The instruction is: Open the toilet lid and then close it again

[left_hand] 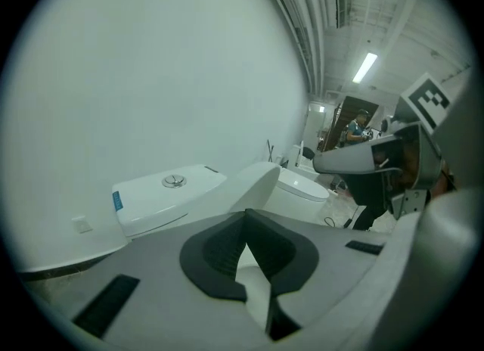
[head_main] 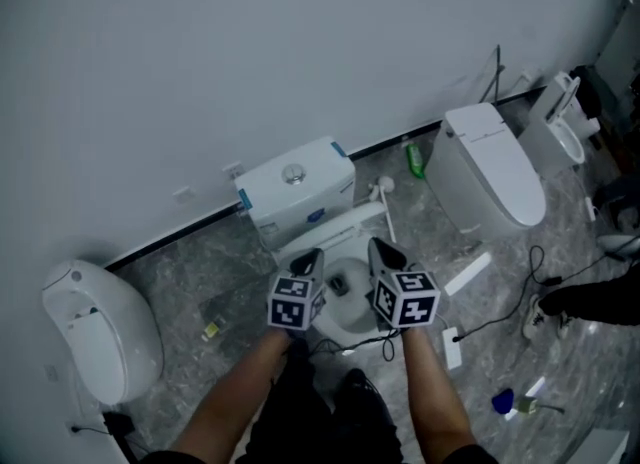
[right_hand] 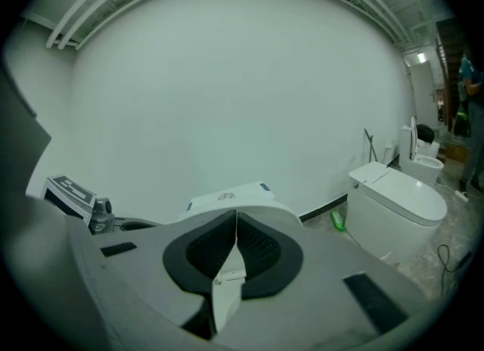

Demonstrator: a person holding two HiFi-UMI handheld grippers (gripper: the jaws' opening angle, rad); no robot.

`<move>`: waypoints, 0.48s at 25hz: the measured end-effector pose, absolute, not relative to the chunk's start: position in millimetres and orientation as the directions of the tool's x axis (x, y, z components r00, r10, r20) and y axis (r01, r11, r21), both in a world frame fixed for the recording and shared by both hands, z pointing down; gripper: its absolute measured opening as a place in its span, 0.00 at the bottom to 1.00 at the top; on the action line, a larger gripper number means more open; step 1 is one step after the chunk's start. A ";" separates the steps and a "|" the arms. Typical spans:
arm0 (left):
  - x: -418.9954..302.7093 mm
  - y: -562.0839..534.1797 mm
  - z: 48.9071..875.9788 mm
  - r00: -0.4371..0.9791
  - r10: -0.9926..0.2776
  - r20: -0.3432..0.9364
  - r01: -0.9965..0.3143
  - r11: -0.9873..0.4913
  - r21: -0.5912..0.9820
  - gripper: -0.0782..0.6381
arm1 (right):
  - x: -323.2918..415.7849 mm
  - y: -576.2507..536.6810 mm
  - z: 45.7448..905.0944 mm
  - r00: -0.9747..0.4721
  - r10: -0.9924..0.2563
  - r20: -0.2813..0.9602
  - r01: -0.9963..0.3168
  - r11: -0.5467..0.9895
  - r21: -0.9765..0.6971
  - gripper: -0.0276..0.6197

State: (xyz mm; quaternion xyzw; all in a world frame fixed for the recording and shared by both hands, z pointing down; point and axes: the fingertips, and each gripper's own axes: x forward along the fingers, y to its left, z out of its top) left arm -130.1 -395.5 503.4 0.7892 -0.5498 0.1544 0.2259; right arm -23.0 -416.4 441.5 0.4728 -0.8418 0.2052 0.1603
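Observation:
The toilet has a white tank (head_main: 297, 187) against the wall and an open bowl (head_main: 347, 302) below my hands. Its white lid (head_main: 340, 224) is partly raised, tilted up toward the tank. My left gripper (head_main: 309, 258) is at the lid's front edge, left side, and my right gripper (head_main: 384, 250) is at its right side. In the left gripper view the left gripper (left_hand: 246, 257) is shut on the lid (left_hand: 257, 183), whose white edge shows between the dark pads. In the right gripper view the right gripper (right_hand: 232, 250) is likewise shut on the lid (right_hand: 246, 210).
A second white toilet (head_main: 490, 167) stands to the right, a third (head_main: 560, 132) beyond it, and another (head_main: 95, 327) at the left. A green bottle (head_main: 414, 160) lies by the wall. Cables (head_main: 500, 317) and small items litter the marble floor at right.

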 end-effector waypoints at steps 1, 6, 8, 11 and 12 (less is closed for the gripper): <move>-133.5 -400.4 502.4 0.352 -0.795 0.494 -0.936 -0.302 0.182 0.12 | -24.8 -417.4 438.5 -0.495 -0.734 0.465 -0.866 0.463 -0.190 0.07; -148.0 -414.4 506.3 0.372 -0.769 0.520 -0.926 -0.343 0.155 0.12 | -33.0 -413.2 425.8 -0.467 -0.747 0.472 -0.881 0.438 -0.178 0.06; -152.6 -418.5 508.6 0.377 -0.759 0.531 -0.923 -0.354 0.149 0.12 | -36.0 -413.1 421.0 -0.457 -0.753 0.474 -0.887 0.429 -0.172 0.06; -157.1 -423.2 509.1 0.387 -0.747 0.541 -0.919 -0.361 0.160 0.12 | -38.7 -411.3 413.9 -0.441 -0.762 0.474 -0.895 0.413 -0.168 0.06; -159.0 -425.7 509.0 0.392 -0.743 0.542 -0.917 -0.362 0.166 0.12 | -39.6 -411.2 412.1 -0.435 -0.765 0.475 -0.898 0.408 -0.166 0.06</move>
